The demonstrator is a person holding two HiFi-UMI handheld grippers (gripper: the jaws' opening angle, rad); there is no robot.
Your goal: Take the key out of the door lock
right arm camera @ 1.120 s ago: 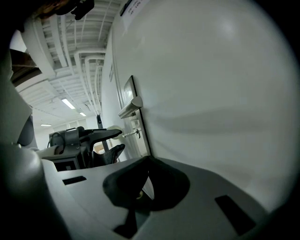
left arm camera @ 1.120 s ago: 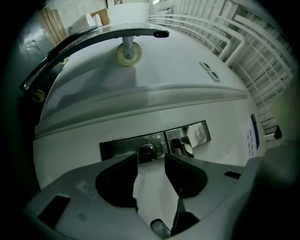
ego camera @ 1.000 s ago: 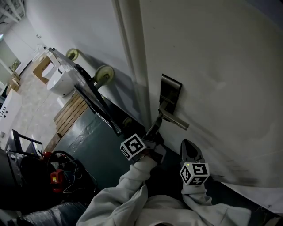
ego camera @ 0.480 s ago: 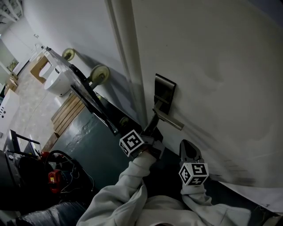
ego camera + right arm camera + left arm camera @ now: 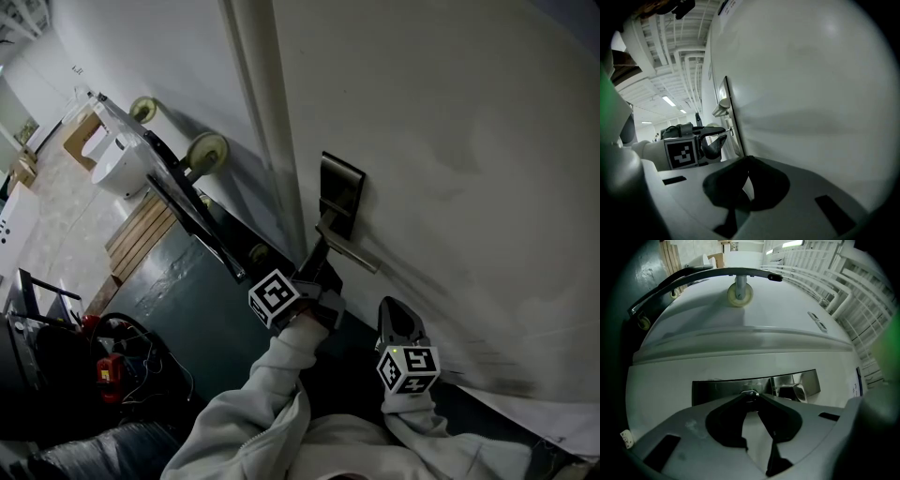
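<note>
A dark metal lock plate (image 5: 339, 190) with a lever handle (image 5: 350, 251) sits on the white door (image 5: 450, 141). My left gripper (image 5: 316, 257) reaches up to the plate just under the lever. In the left gripper view its jaws (image 5: 749, 397) are closing, and the tips pinch a small metal key (image 5: 749, 393) that sticks out of the plate (image 5: 722, 387). The right gripper view shows the same key (image 5: 727, 131) between the left gripper's fingertips. My right gripper (image 5: 397, 317) hangs lower right, close to the door face, shut with nothing in it (image 5: 747, 160).
The door frame (image 5: 258, 122) runs up the left of the lock. Beyond it a black cart frame with pale wheels (image 5: 206, 150) leans over wooden pallets (image 5: 141, 234). Cables and a red item (image 5: 108, 366) lie at the lower left on the dark green floor.
The picture has slid slightly to the left. My left gripper's tip stays at the lock under the lever, and the right gripper holds its place.
</note>
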